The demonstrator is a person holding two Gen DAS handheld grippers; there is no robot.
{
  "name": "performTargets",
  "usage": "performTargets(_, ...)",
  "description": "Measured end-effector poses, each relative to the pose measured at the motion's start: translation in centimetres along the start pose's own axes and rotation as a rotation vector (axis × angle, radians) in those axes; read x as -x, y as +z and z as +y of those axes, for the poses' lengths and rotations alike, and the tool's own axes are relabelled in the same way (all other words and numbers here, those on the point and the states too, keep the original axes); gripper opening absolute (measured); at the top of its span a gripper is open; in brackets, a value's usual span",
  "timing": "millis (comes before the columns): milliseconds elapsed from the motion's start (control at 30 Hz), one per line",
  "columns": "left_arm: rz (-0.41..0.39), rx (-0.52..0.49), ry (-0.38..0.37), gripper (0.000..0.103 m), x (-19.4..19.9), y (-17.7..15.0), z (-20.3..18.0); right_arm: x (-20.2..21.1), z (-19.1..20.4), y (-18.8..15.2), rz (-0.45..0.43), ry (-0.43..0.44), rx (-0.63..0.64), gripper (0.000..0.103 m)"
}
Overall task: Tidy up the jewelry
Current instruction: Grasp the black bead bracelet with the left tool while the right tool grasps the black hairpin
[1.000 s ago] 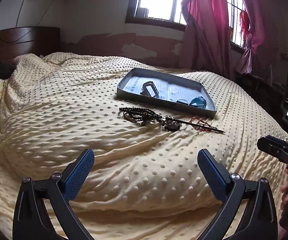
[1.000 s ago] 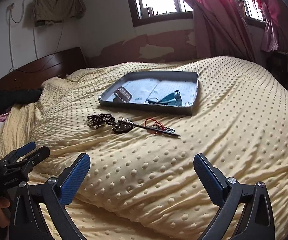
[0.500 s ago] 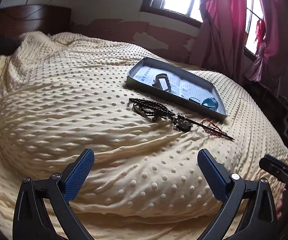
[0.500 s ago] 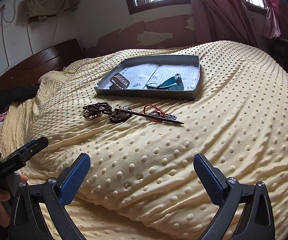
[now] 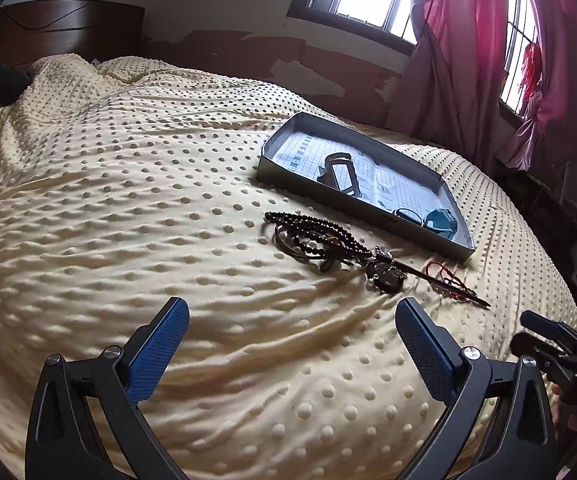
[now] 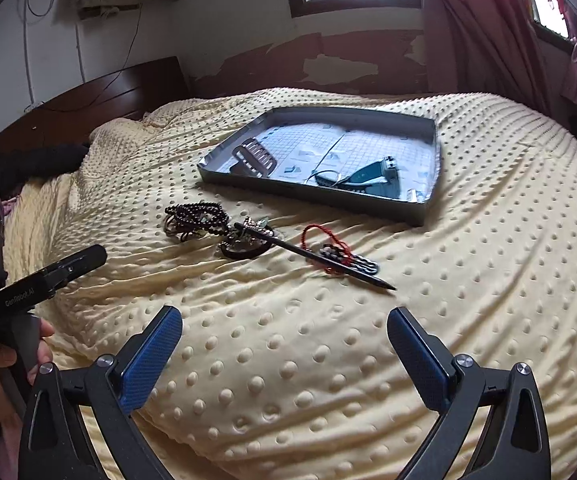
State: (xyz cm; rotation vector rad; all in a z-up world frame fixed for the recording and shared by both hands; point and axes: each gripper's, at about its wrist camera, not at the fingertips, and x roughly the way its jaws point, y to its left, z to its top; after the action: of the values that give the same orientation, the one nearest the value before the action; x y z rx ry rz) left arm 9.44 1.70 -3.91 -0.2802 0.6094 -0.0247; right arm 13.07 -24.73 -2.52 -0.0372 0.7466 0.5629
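Note:
A grey tray point(image 5: 276, 172) point(image 6: 312, 196) lies on the cream dotted bedspread; inside are a brown hair clip point(image 5: 340, 170) point(image 6: 254, 157) and a teal piece point(image 5: 442, 220) point(image 6: 372, 174). In front of it lie a dark bead necklace point(image 5: 312, 236) point(image 6: 196, 216), a dark pendant point(image 5: 384, 276) point(image 6: 244, 246), a black hair stick point(image 5: 440, 284) point(image 6: 320, 256) and a red cord bracelet point(image 5: 444, 276) point(image 6: 328, 240). My left gripper point(image 5: 292, 328) is open, hovering short of the beads. My right gripper point(image 6: 284, 332) is open, near the hair stick's tip.
The dark wooden headboard point(image 5: 68, 24) point(image 6: 108, 100) stands at the far left. Pink curtains point(image 5: 472, 60) hang by the windows at the right. The other gripper's body point(image 5: 560, 352) point(image 6: 28, 288) shows at the frame edge, with a hand point(image 6: 4, 360) on it.
Both grippers have moved forward and down toward the jewelry, which now looks larger and closer. Both stay open; the jewelry itself has not moved.

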Motion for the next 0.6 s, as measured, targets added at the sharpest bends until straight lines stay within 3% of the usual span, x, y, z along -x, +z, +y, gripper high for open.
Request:
performTargets(100, 0.003, 0.008, -0.019, 0.1, -0.9, 0.4, 0.3, -1.0, 0.2, 0.4, 0.01, 0.013, 0.029, 0.083)
performTargets(367, 0.035, 0.138, -0.074, 0.099, -4.4, 1.9, 2.0, -4.6, 0.4, 1.7, 0.034, 0.02, 0.065, 0.065)
performTargets(467, 0.043, 0.13, -0.073, 0.091, -5.5, 2.4, 1.8, -5.7, 0.8, 2.6, 0.029, 0.024, 0.087, 0.056)
performTargets(600, 0.066, 0.109, -0.043, 0.069, -6.8, 2.8, 1.7, -7.1, 1.3, 3.6, 0.023, 0.026, 0.114, 0.045)
